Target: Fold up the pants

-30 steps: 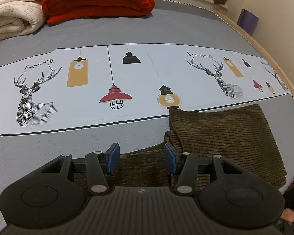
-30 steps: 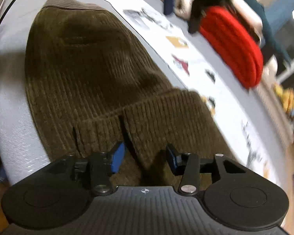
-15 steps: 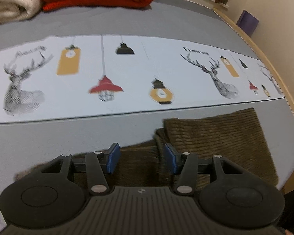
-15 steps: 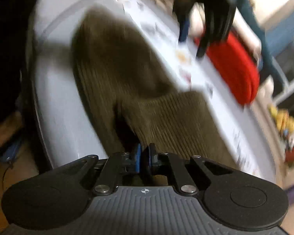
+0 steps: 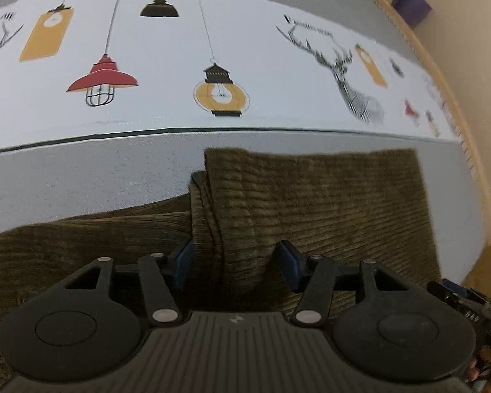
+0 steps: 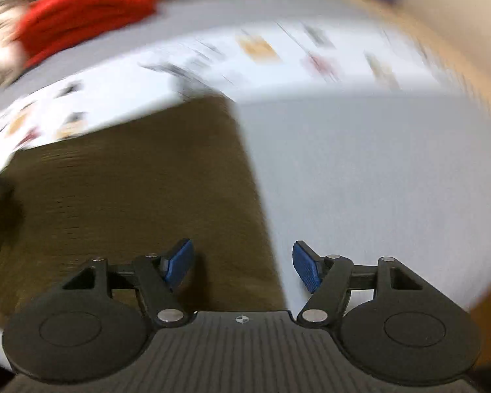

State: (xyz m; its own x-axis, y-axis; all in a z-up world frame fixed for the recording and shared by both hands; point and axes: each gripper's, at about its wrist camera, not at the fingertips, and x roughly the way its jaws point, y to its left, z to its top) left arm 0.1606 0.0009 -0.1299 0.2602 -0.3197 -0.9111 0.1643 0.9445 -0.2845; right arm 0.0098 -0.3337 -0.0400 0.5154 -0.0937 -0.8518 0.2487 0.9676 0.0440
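Done: pants folded over once, the doubled part lying flat.
Left: one more fold, judging by the single layer.
Left tongs: wide, just opened further, straddling the fold's edge, not gripping.
Right tongs: wide, just opened, empty, over the pants' edge.

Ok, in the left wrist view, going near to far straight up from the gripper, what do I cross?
Left gripper → folded edge of the brown corduroy pants → bare grey cover → thin dark border line → white printed band, yellow lantern → grey cover again at the top.

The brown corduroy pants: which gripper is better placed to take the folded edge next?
Probably the left gripper: its open jaws straddle the raised fold of the brown corduroy pants. The right gripper, jaws just opened and empty, hangs over the pants' side edge.
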